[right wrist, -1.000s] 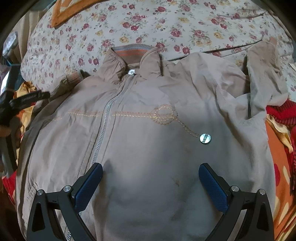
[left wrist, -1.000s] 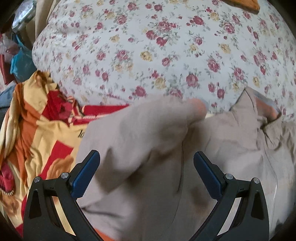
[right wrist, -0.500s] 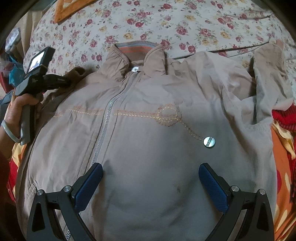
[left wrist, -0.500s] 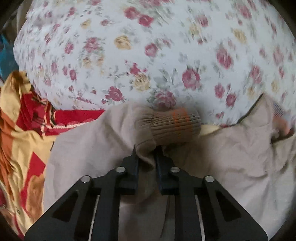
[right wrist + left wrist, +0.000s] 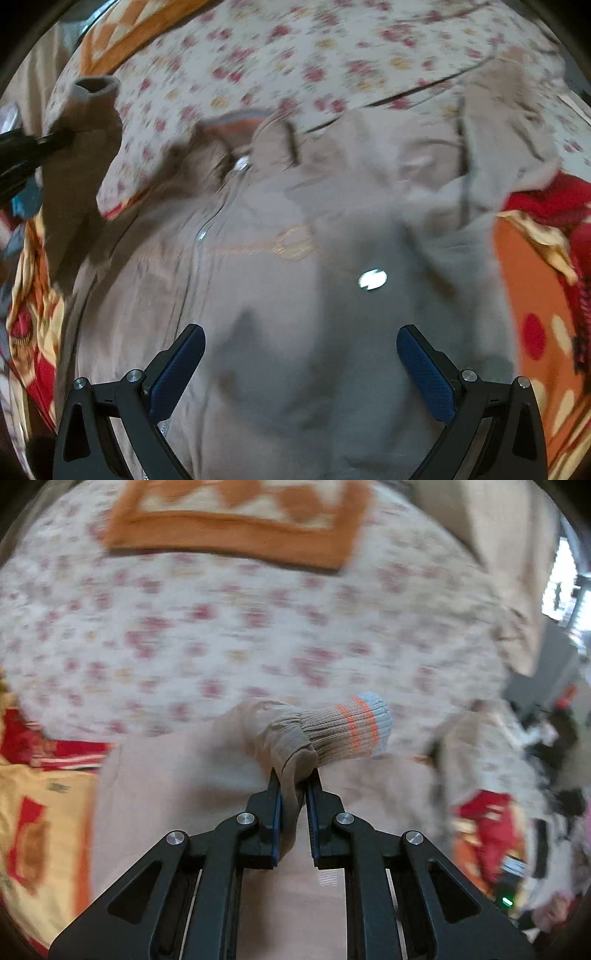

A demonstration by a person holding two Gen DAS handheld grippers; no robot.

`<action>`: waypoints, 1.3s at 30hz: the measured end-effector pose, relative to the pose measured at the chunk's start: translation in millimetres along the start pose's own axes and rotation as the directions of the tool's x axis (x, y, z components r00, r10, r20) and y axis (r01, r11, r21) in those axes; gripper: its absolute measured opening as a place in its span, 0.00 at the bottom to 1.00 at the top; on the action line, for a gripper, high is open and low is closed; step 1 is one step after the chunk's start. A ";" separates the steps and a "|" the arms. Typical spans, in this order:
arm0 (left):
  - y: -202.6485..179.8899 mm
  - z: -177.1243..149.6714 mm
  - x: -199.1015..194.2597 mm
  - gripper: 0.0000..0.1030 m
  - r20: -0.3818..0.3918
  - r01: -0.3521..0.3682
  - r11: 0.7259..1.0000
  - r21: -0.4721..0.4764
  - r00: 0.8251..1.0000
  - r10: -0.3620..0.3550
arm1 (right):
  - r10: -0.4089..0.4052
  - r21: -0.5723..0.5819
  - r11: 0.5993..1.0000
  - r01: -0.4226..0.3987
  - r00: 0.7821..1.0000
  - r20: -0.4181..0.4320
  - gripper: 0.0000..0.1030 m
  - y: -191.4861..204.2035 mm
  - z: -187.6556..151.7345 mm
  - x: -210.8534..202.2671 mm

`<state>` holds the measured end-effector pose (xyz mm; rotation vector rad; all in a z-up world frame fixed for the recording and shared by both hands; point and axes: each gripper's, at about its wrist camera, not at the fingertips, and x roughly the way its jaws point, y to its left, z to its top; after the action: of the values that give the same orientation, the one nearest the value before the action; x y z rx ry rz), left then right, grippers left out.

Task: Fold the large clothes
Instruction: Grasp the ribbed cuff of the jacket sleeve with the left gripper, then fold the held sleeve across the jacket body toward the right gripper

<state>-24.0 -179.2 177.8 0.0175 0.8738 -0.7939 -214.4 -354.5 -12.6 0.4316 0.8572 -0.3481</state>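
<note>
The left claw (image 5: 294, 775) is clenched on a pinch of the beige sleeve (image 5: 284, 734), just behind its ribbed cuff (image 5: 347, 731) with orange stripes and a pale blue edge; the cuff sticks out past the fingertips, lifted above the bed. The right claw (image 5: 301, 345) is released, fingers spread wide over the front of the beige jacket (image 5: 280, 332). The jacket lies spread on the bed, zipper (image 5: 201, 236) and collar (image 5: 240, 125) farther off. Beyond lies the floral bedsheet (image 5: 314, 55), blurred.
</note>
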 end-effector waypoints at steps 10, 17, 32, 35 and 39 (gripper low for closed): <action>-97.1 -70.8 106.3 0.12 -0.195 0.169 0.985 -0.027 0.966 -0.171 | -0.060 0.279 0.960 0.030 0.993 0.098 1.00 -82.8 23.8 -44.3; -71.2 -83.4 91.1 0.54 -0.254 0.150 0.989 -0.001 0.956 -0.145 | 0.017 0.310 0.950 -0.044 0.996 0.090 1.00 -82.5 26.7 -40.7; 126.3 -155.7 6.6 0.56 -0.232 -0.511 0.854 -0.096 0.846 0.480 | 0.140 0.134 0.980 -0.150 0.987 0.084 0.74 -23.0 41.1 10.1; 143.9 -142.9 6.8 0.56 -0.194 -0.515 0.838 -0.182 0.854 0.483 | 0.140 0.114 0.982 -0.149 0.987 0.084 0.37 -22.5 44.8 25.5; 165.5 -140.7 3.4 0.59 -0.205 -0.466 0.832 -0.301 0.884 0.421 | 0.148 0.143 0.976 -0.165 0.981 0.122 0.28 -35.5 47.6 19.3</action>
<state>-14.1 -16.9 33.7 -0.0337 1.0731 -0.1942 -188.1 -411.0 -8.1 0.6129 0.6859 -0.2897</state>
